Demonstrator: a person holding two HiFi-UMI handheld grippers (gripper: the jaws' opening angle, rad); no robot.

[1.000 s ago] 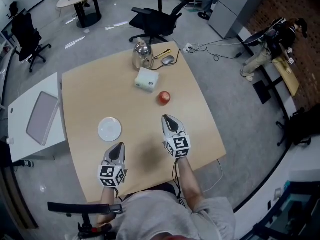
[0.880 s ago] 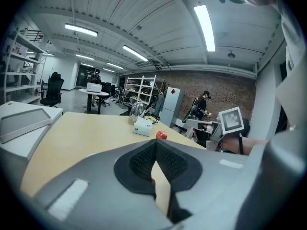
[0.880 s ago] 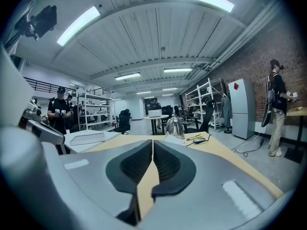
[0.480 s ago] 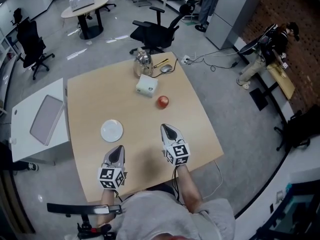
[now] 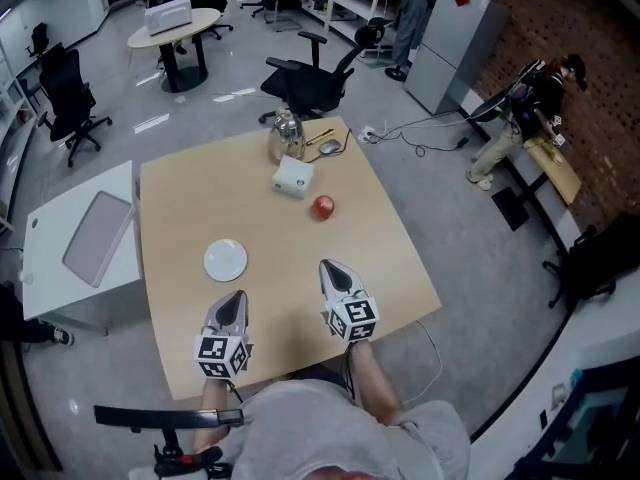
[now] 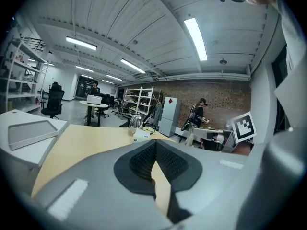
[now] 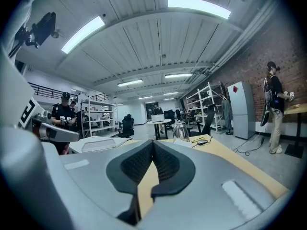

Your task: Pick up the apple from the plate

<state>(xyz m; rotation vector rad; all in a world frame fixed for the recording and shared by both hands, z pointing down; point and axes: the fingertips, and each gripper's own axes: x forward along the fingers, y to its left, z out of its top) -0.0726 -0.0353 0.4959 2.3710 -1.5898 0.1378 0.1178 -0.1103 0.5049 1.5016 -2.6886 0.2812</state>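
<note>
A red apple [image 5: 322, 207] lies on the bare wooden table [image 5: 180, 208], not on the plate. The white plate [image 5: 225, 260] sits empty to the left, nearer me. My right gripper [image 5: 329, 266] hovers near the table's front edge, well short of the apple, shut with nothing between its jaws. My left gripper [image 5: 236, 296] hangs just in front of the plate, also shut and empty. In the left gripper view the jaws [image 6: 154, 145] meet at the tips; in the right gripper view the jaws [image 7: 153, 144] meet too.
A white box [image 5: 294, 177], a glass kettle [image 5: 284, 134], a computer mouse [image 5: 329, 146] and a yellow pencil [image 5: 318, 137] sit at the table's far end. A white side table with a grey tray [image 5: 96, 237] stands left. Office chairs and people are beyond.
Both grippers have drawn back toward me and risen, moving away from the apple and plate. The right jaws have stayed shut. The apple and plate rest where they were.
</note>
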